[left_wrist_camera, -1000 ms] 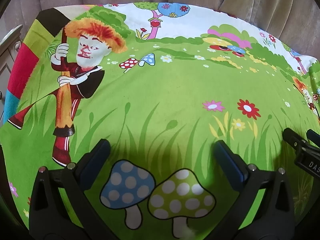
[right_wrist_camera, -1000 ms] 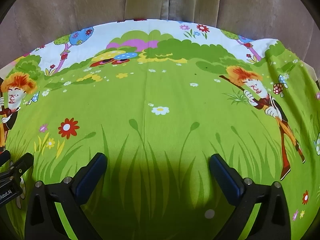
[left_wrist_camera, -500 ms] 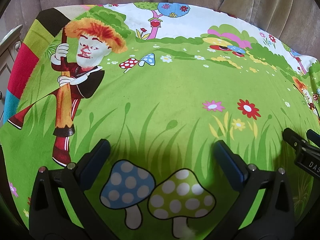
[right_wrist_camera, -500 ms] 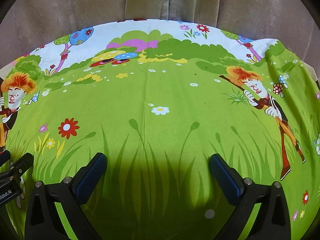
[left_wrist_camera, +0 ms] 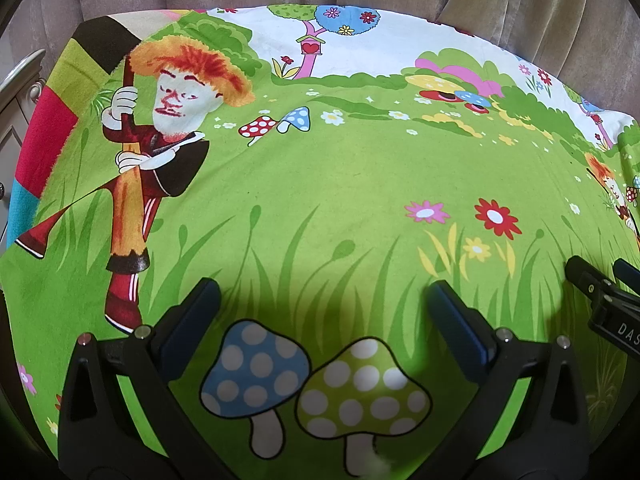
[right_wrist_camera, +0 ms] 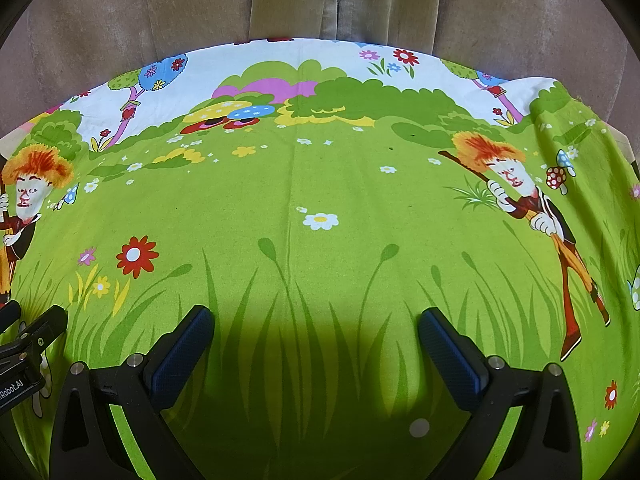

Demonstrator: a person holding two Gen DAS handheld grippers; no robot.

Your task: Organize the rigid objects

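Both hand-held grippers, left (left_wrist_camera: 322,308) and right (right_wrist_camera: 316,338), hover spread wide, empty, over printed cloth (left_wrist_camera: 340,184)

Surface: was covered by a bright green cartoon-printed cotton sheet (left_wrist_camera: 340,184) (right_wrist_camera: 320,184)
Sheet: lay flat, mostly smooth

White letters "DAS" can be read on the black body of the right gripper (left_wrist_camera: 616,312), at the right edge of the left wrist view, just beyond the green spotted mushroom (left_wrist_camera: 362,392) printed on the cloth (left_wrist_camera: 340,184); the word is cut off by the frame. In the right wrist view, the left gripper (right_wrist_camera: 24,344) bears white lettering "Robot.AI" on its black body at the left edge, its start cut off
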